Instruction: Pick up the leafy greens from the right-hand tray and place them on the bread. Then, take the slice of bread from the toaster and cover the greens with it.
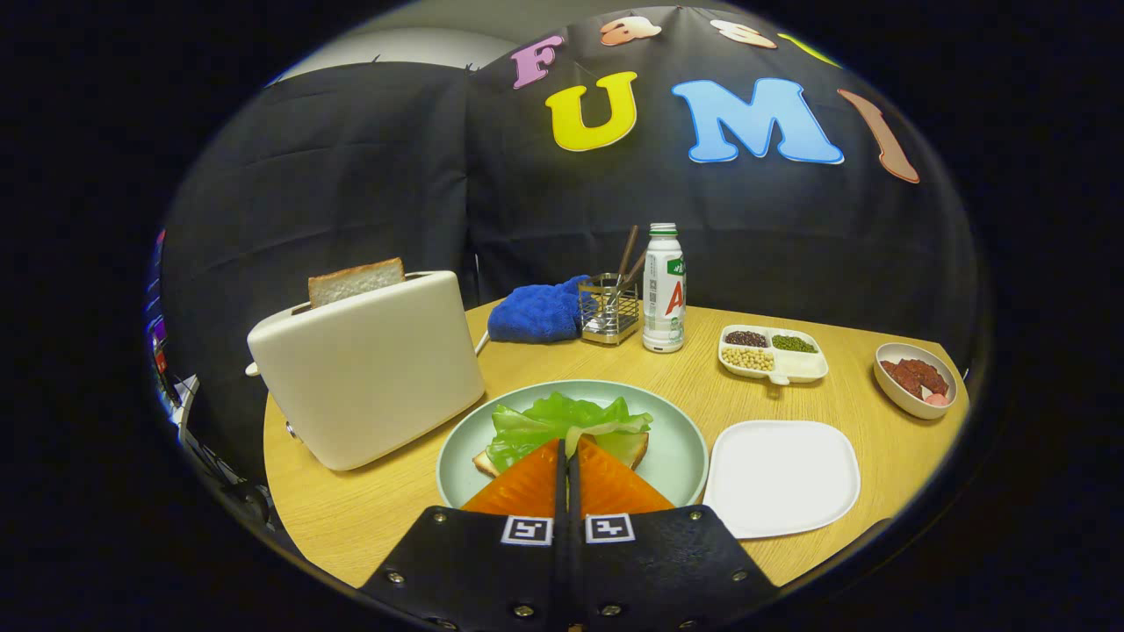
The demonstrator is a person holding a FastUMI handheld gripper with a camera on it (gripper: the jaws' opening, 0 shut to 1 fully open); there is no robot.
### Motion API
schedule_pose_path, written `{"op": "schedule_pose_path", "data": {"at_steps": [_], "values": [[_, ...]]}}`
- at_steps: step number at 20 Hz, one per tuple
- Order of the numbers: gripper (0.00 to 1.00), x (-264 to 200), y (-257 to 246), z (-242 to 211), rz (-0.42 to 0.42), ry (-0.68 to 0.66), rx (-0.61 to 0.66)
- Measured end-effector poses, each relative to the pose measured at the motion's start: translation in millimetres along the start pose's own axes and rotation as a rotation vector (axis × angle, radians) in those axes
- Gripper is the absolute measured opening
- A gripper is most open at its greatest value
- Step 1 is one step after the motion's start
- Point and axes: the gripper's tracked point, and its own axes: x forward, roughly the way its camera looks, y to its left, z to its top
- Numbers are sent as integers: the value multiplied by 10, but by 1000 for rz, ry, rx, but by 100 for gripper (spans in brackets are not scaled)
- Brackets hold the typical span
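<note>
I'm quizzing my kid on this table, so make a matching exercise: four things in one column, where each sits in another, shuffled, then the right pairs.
Things
1. bread slice
2. leafy greens
3. blue cloth
4. gripper

Places
A. beside the wire holder
B. fingers closed together, tips at the greens
C. standing up out of the toaster
D. on bread on the green plate

Pairs: 1-C, 2-D, 3-A, 4-B

green leafy greens (562, 420) | pale green plate (676, 448) | cream toaster (369, 369) | white tray (781, 478) | blue cloth (537, 312)
</note>
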Motion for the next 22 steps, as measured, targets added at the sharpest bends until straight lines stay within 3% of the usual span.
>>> {"op": "schedule_pose_path", "data": {"at_steps": [4,6,7,8,9,10,13,17,22], "values": [[1,-38,-89,-106,-47,32,-30],[7,-61,-116,-185,-69,55,-25],[17,-96,-130,-218,-74,72,-21],[38,-155,-152,-254,-84,87,-23],[45,-189,-158,-302,-85,101,-30],[61,-246,-204,-330,-105,110,-31],[66,-411,-294,-266,-153,84,-40],[71,-634,-183,98,-181,-64,-35],[71,-824,-139,546,-407,-213,-26]]}}
